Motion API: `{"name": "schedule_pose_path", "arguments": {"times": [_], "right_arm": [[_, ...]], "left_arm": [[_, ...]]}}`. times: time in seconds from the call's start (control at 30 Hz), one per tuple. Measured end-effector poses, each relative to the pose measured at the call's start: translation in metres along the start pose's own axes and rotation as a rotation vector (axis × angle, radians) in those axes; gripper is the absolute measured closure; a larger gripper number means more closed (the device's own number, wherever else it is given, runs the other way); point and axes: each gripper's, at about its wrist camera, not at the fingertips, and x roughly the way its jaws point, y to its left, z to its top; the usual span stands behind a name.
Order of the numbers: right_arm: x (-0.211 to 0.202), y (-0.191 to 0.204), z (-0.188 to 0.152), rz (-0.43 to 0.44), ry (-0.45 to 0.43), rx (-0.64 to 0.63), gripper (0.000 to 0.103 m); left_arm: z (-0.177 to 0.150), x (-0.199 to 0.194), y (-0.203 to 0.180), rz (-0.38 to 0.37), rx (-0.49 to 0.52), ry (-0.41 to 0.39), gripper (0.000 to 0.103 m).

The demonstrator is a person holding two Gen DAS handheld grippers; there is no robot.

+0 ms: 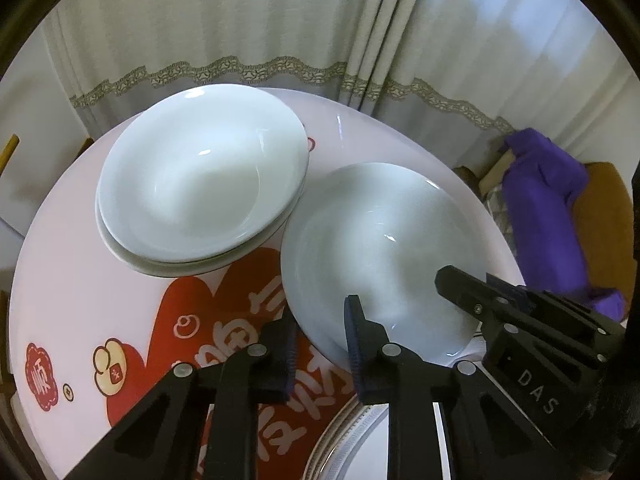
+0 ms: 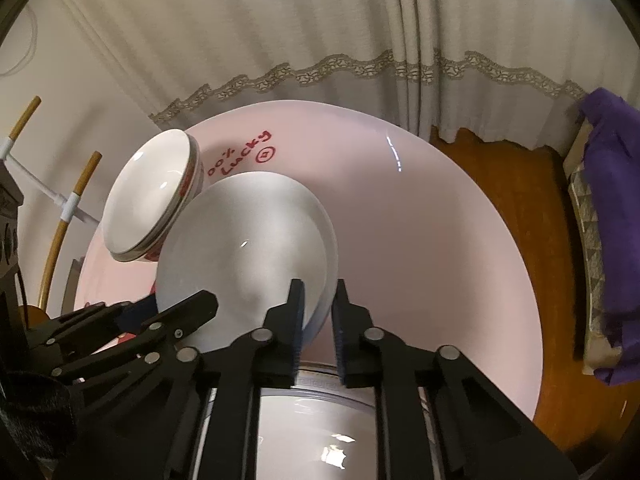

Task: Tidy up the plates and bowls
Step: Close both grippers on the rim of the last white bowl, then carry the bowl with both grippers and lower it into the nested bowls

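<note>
Curtains hang behind the pink table (image 1: 72,248). Both claws, left gripper (image 1: 320,344) and right gripper (image 2: 318,328), pinch opposite rims of the white plate (image 1: 376,248) beside the plate stack (image 1: 200,184); a level lift onto it seems next.

Both tools angle steeply downward; left tool (image 1: 320,344) and right tool (image 2: 318,320) each pinched nearly closed, fingers facing inward

White plate (image 1: 372,248) tilted, rim btwn both grippers; two white plates (image 1: 200,184) stacked beside.
</note>
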Motion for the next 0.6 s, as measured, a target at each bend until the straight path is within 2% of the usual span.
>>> {"name": "schedule_pose_path", "arguments": {"times": [0.3, 0.6], "right_arm": [[-0.014, 0.008, -0.005, -0.037, -0.038, -0.021, 0.091], [-0.051, 0.013, -0.005, -0.069, -0.103, -0.016, 0.091]], "left_arm": [[-0.01, -0.01, 0.001, -0.023, 0.014, -0.013, 0.086], [-0.025, -0.049, -0.001, -0.069, 0.041, -0.079, 0.086]]}}
